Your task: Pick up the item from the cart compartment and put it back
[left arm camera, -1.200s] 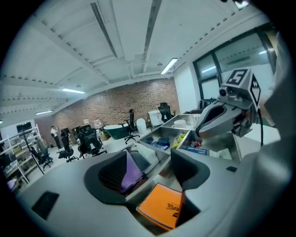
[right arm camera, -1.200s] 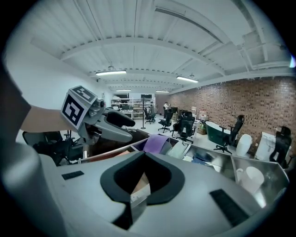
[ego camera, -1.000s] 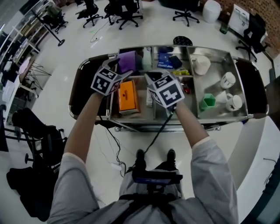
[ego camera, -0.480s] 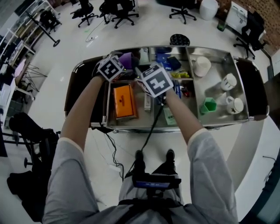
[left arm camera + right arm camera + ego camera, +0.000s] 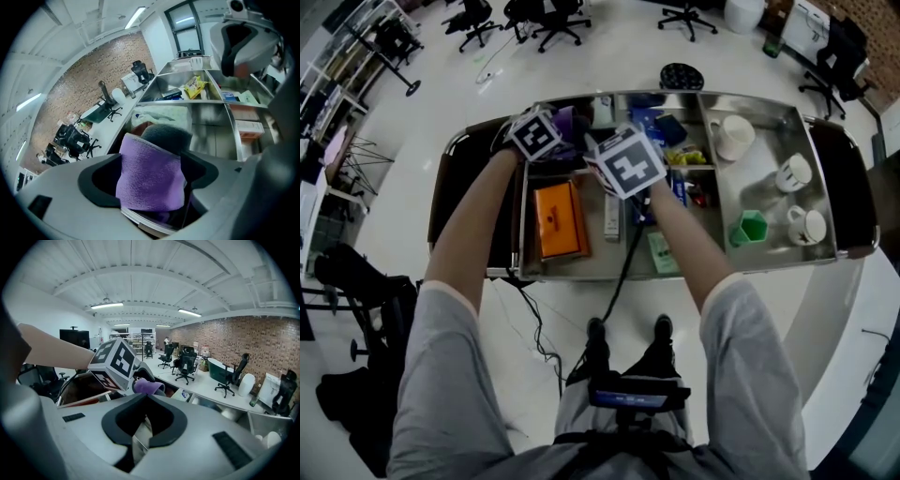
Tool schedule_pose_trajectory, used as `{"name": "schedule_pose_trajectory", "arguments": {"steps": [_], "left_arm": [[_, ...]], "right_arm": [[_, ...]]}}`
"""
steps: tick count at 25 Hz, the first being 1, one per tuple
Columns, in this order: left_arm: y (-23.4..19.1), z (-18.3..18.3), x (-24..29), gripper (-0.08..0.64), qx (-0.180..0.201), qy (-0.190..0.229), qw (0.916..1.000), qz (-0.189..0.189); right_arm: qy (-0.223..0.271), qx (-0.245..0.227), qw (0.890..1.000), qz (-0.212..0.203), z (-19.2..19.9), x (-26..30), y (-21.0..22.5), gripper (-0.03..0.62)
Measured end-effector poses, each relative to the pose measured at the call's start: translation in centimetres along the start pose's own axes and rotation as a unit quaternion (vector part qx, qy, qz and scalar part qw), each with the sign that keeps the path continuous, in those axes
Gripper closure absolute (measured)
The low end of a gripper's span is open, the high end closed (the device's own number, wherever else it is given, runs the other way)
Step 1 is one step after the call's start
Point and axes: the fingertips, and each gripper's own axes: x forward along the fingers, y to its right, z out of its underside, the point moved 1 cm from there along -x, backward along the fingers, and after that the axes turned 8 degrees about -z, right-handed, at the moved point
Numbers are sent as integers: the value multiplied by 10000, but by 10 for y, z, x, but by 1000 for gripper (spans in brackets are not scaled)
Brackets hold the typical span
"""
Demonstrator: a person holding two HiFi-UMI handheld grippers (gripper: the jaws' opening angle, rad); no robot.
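Left gripper (image 5: 152,182) jaws have just been opening and stand wide on either side of a purple cloth (image 5: 147,159) without pressing it. The cloth sits in the cart's (image 5: 675,94) back-left compartment. Right gripper (image 5: 146,397), just beside, is clenched and empty. Head view hides both pairs of jaws behind marker cubes (image 5: 626,161), showing only a purple edge behind an orange box (image 5: 555,220).

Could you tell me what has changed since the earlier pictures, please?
Both grippers moved toward the far side of the cart. The left gripper dipped to the far left compartment; its jaws have just been opening, and the purple cloth now stands between them, unclamped. The right gripper followed, shut on nothing. The orange box and white cups stayed put.
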Motion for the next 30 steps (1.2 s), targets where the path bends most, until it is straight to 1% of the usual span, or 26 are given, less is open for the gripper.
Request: {"name": "schedule_pose_trajectory", "arguments": {"steps": [2, 3, 6, 7, 9, 14, 18, 23, 25, 30], "left_arm": [[1, 5, 4, 171, 21, -128, 9999, 9], [0, 8, 5, 213, 20, -182, 9998, -42], [-7, 12, 4, 451, -55, -219, 9993, -296], [-8, 12, 3, 476, -83, -207, 9992, -331], [-8, 13, 2, 491, -106, -197, 9992, -343], [-11, 14, -2, 500, -148, -192, 9988, -433], [-16, 13, -9, 503, -318, -156, 9977, -571], [-25, 3, -31, 503, -705, 184, 9936, -860], [-26, 3, -42, 503, -812, 278, 9916, -969], [-27, -2, -74, 503, -1145, 579, 9836, -1269]], "right_arm": [[21, 12, 10000, -14, 0, 1, 1, 583], [35, 6, 10000, -11, -1, 2, 2, 583], [57, -38, 9999, 132, 0, 1, 10, 583], [50, -30, 9998, 184, 1, 1, 13, 583], [25, -12, 9998, 213, 3, 0, 15, 583], [55, -13, 9997, 245, 2, -2, 17, 583], [94, 2, 9995, 299, 3, -5, 19, 583], [128, 69, 9996, 252, 3, -12, 15, 583], [176, 39, 9994, 294, 1, -16, 15, 583], [268, 12, 9990, 347, -5, -30, 12, 583]]}}
